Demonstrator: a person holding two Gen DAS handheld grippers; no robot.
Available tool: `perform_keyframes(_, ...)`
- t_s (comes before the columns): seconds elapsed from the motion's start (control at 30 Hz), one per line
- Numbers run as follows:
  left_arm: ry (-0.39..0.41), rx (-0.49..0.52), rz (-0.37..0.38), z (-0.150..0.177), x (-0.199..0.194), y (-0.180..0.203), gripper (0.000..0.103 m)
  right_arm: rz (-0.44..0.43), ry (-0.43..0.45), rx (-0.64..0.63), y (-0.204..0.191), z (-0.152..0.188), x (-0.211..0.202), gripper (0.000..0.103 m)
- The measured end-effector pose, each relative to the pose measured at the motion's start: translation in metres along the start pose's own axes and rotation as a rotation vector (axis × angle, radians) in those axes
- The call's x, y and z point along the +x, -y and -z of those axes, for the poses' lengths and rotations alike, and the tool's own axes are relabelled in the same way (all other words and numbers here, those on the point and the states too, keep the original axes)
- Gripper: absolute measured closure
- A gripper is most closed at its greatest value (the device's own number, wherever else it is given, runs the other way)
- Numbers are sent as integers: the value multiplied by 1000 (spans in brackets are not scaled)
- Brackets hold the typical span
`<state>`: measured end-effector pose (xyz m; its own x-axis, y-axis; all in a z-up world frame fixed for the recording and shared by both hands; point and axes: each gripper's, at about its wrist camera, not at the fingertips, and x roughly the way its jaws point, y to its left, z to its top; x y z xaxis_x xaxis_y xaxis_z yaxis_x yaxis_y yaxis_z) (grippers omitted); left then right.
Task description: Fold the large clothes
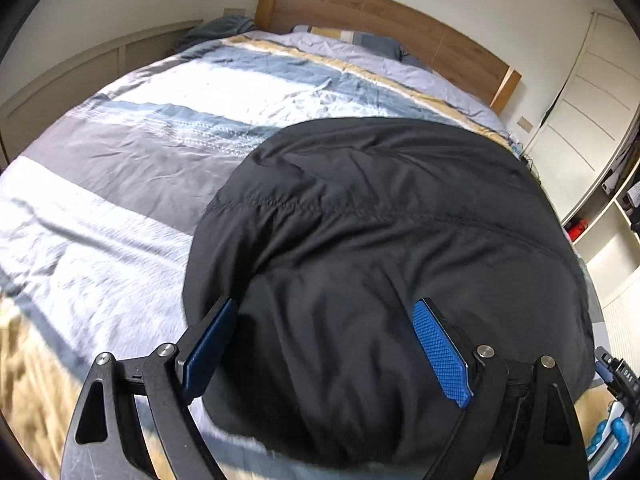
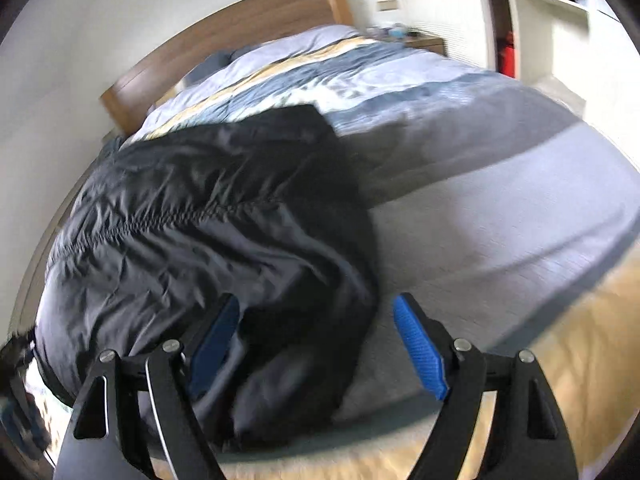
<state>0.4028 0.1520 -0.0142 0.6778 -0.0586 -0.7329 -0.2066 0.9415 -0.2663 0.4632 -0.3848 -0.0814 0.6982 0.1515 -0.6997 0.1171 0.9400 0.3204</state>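
Observation:
A large black padded jacket (image 1: 380, 220) lies bunched on the striped bed cover (image 1: 132, 148), with a quilted seam across its middle. My left gripper (image 1: 325, 302) hangs open over the near part of the jacket. Its left blue pad (image 1: 210, 344) is at the jacket's left edge, and neither pad presses on the cloth. In the blurred right wrist view the same jacket (image 2: 200, 220) fills the left half. My right gripper (image 2: 316, 298) is open over the jacket's near right edge, its right pad (image 2: 420, 348) above the bare cover (image 2: 480, 208).
A wooden headboard (image 1: 380, 20) and a pillow (image 1: 360, 40) stand at the far end of the bed. White cupboards and open shelves (image 1: 592, 128) line the right side. A nightstand (image 2: 424, 42) with small items stands beside the bed.

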Motion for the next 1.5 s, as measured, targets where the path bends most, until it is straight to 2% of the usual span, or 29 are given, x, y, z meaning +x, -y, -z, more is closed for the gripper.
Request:
perform_keyframes(0.13,50,-10,-1,15,-35,10,14,-16,35,-8,-17,11,-38,24)
perform_keyframes(0.27,110,32,0,37,-76,25,10,-29,58,-56,-43,21,-70,24)
perform_keyframes(0.5,200,82,-9,65,-135,38,7,-20,85,-211,-95,61,-127,24)
perform_keyframes(0.73,287,105,-18,90,-186,44,1,11,106,-328,-126,100,-161,24)
perform_keyframes(1.0,348,152,-22,109,-229,45,1,14,128,-346,-132,132,-190,24)
perform_keyframes(1.5,365,223,-53,137,-256,48,1,18,218,-341,-126,146,-237,24)
